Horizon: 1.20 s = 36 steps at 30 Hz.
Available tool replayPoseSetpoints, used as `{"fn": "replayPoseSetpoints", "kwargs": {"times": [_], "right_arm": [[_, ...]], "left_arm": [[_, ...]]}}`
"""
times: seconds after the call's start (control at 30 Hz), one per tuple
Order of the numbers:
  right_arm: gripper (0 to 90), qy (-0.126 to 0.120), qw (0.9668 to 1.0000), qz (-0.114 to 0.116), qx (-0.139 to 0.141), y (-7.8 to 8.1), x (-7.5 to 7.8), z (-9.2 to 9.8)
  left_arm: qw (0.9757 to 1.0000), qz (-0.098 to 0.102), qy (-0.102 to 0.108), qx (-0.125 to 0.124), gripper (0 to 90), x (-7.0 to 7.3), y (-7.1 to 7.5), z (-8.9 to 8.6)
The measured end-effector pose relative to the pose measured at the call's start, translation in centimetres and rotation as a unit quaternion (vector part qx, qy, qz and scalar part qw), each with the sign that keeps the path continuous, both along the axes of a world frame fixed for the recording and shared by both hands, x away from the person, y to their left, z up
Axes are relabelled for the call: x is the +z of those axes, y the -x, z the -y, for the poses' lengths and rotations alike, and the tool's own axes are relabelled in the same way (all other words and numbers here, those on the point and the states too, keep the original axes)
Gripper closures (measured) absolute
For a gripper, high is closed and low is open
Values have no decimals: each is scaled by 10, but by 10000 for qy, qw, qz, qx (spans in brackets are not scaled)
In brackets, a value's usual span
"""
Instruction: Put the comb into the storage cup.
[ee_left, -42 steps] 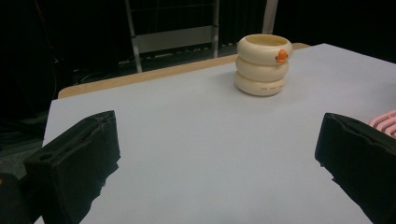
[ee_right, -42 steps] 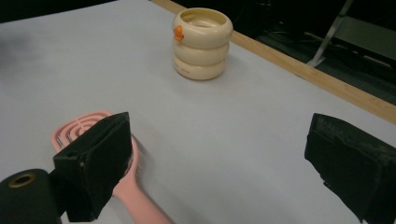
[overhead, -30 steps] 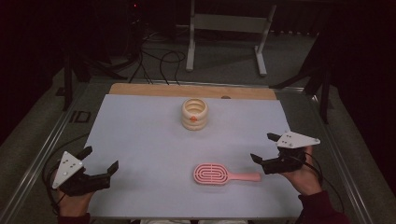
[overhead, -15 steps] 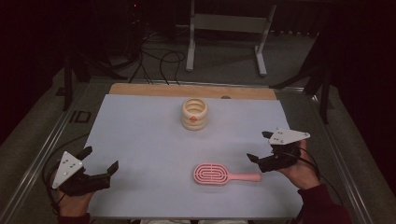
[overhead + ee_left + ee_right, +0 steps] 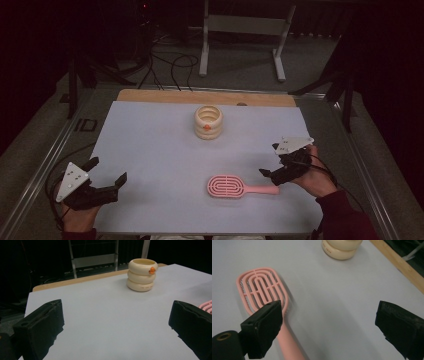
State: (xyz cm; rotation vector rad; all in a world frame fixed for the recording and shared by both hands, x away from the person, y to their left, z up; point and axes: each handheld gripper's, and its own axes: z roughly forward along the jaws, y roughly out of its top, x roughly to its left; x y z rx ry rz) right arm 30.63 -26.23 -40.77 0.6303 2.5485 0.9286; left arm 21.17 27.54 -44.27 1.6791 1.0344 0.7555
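A pink vented hairbrush (image 5: 227, 186) lies flat near the front of the white sheet, its handle pointing right. My right gripper (image 5: 269, 160) hovers open just above the handle's end, held by a hand in a dark red sleeve. In the right gripper view the brush (image 5: 262, 290) lies under the left jaw, and the gripper (image 5: 329, 325) holds nothing. A cream ringed cup (image 5: 208, 121) with an orange knob stands upright at the back middle. My left gripper (image 5: 107, 171) rests open at the front left corner, far from both. From there I see the cup (image 5: 142, 275) ahead and the gripper (image 5: 116, 322) gaping wide.
The white sheet (image 5: 160, 145) covers the table, with a wooden strip (image 5: 200, 96) along its far edge. Metal rails frame the table (image 5: 55, 150). Beyond it stand a grey metal stand (image 5: 240, 30) and loose cables (image 5: 170, 62) on the dark floor.
My right gripper has slid left and toward the front, closing in on the brush handle's end. The left gripper, brush and cup have stayed put.
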Motion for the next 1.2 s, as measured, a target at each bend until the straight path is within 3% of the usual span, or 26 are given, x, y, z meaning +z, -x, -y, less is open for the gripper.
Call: {"fn": "replayPoseSetpoints", "kwargs": {"times": [0.53, 1.2], "right_arm": [[75, 438, 9985, -233, 249, -12, -11, -13], [75, 869, 9931, -487, 611, -18, -26, -32]], "left_arm": [[10000, -2, 7, -6, 4, 0, 0, 0], [10000, -10, 6, -27, 4, 0, -1, 0]]}}
